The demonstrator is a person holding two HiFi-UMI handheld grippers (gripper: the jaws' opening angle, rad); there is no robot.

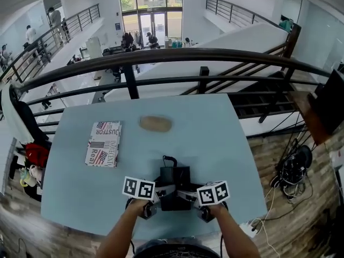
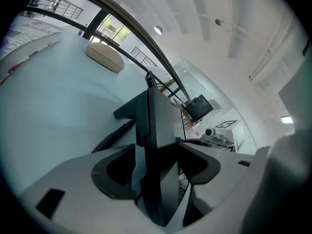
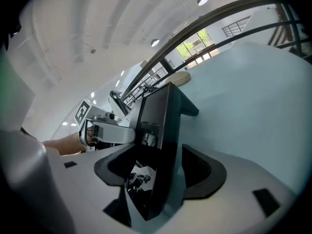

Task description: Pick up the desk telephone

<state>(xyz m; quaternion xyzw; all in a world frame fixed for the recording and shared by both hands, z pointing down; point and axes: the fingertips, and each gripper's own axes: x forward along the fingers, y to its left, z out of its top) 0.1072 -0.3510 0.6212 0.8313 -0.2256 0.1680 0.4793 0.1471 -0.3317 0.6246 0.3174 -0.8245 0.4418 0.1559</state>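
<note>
Telephone (image 1: 174, 179): black desk model, resting on pale blue table (image 1: 226, 144) at 6 o'clock edge, nearest the person and so within reach of both hands. Coiled cord (image 2: 114, 135) at its 12 o'clock side. Not yet lifted, by appearance.

Left gripper (image 1: 163, 191): at telephone's 9 o'clock flank, jaws spread, thin side edge of casing between pads, no pinch evident.

Right gripper (image 1: 186, 194): mirrored at 3 o'clock flank, jaws at widest, opposite edge between pads, likewise unpressed.

Reason for pairing, judged: broad flat body, awkward for one gripper, steadier taken from both sides at once; both pitched downward to meet the low edges.

Next requirement, judged: closing both together before any lift, else tilt toward the looser side; cord likely to drag.

Folded newspaper (image 1: 104, 143): 10 o'clock from telephone, well apart.

Tan oval object (image 1: 156, 123), perhaps a bread roll: 11 o'clock, well apart; neither obstructing.
</note>
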